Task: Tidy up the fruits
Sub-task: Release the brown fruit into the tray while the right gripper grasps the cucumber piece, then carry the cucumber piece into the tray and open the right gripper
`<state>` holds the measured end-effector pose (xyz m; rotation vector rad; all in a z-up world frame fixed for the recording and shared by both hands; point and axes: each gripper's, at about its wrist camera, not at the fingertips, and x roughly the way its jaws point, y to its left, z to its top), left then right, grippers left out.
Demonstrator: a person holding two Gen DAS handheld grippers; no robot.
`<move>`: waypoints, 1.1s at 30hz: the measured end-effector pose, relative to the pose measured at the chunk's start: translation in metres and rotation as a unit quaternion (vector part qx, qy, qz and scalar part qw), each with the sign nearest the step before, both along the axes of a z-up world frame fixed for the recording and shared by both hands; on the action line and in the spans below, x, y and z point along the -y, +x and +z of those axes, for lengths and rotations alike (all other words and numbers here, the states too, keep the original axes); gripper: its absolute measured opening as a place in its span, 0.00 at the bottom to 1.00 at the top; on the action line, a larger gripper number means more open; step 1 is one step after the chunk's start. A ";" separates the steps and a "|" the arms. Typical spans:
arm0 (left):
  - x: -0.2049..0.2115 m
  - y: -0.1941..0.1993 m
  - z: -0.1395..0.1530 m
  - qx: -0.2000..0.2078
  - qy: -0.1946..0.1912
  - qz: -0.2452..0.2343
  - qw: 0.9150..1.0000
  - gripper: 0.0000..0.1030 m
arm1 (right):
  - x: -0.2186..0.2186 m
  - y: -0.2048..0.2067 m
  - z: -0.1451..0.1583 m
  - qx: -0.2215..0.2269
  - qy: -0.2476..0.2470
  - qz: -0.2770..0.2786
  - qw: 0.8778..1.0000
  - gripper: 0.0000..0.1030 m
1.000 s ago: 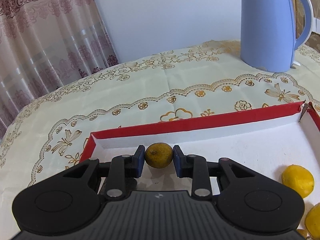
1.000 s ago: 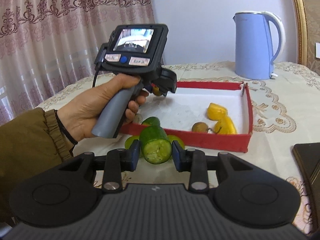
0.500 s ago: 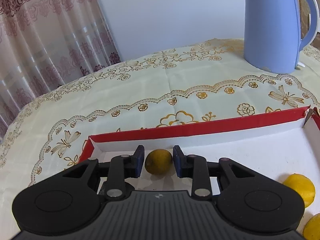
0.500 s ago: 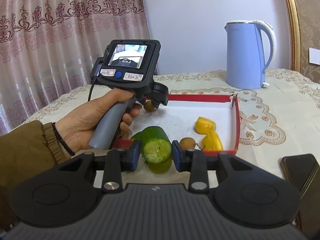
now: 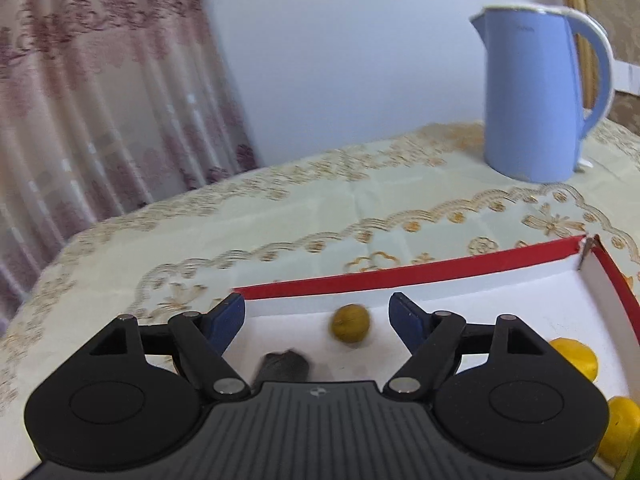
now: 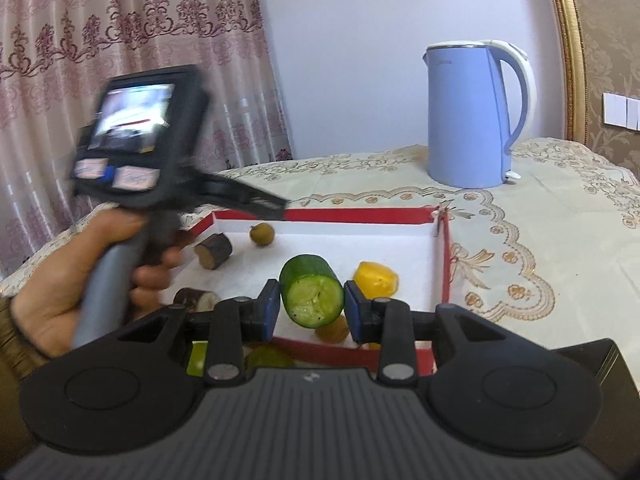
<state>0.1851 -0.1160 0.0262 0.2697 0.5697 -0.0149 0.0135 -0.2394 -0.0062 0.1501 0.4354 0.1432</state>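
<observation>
Two hand-held grippers work over your worktop (image 6: 560, 208), which wears a cream embroidered cloth; a blue kettle (image 6: 468, 116) stands at its far side, well behind the tray, and a patterned curtain (image 6: 120, 40) hangs to the left. A dark flat thing at the right edge of your right view is too cropped to tell.

Your red-walled tray (image 6: 440, 248) holds a small olive-brown fruit (image 5: 349, 324) near its far wall, two dark cut stubs (image 6: 214, 251) at the left side, and yellow pieces (image 6: 376, 278) toward the right. Green pieces (image 6: 268, 358) lie just outside the near wall.

Your left hand-held gripper (image 5: 318, 320) points down over the tray's far left corner, its jaws opening, the small fruit between them but touching neither pad. Your left hand (image 6: 72, 288) wraps its grey handle. Your right hand-held gripper (image 6: 312, 312) grips a green cucumber chunk (image 6: 312, 296), cut face toward you, above the tray's near wall.
</observation>
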 end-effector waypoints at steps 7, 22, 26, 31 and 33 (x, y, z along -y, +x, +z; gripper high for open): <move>-0.040 -0.065 0.007 0.040 -0.024 0.023 0.999 0.80 | 0.005 0.009 0.004 0.003 -0.002 -0.004 1.000 0.31; -0.101 -0.147 -0.024 -0.002 -0.083 0.043 0.996 0.81 | 0.012 0.084 -0.005 -0.043 -0.007 -0.030 0.999 0.30; -0.101 -0.155 -0.027 -0.006 -0.085 0.031 0.996 0.81 | 0.017 0.108 -0.007 -0.060 0.006 -0.042 0.997 0.30; -0.097 -0.161 -0.029 -0.008 -0.079 0.018 0.997 0.81 | 0.020 0.137 -0.017 -0.087 0.012 -0.060 0.994 0.30; -0.096 -0.164 -0.030 -0.010 -0.078 0.013 0.997 0.81 | 0.020 0.145 -0.021 -0.095 0.005 -0.063 0.993 0.30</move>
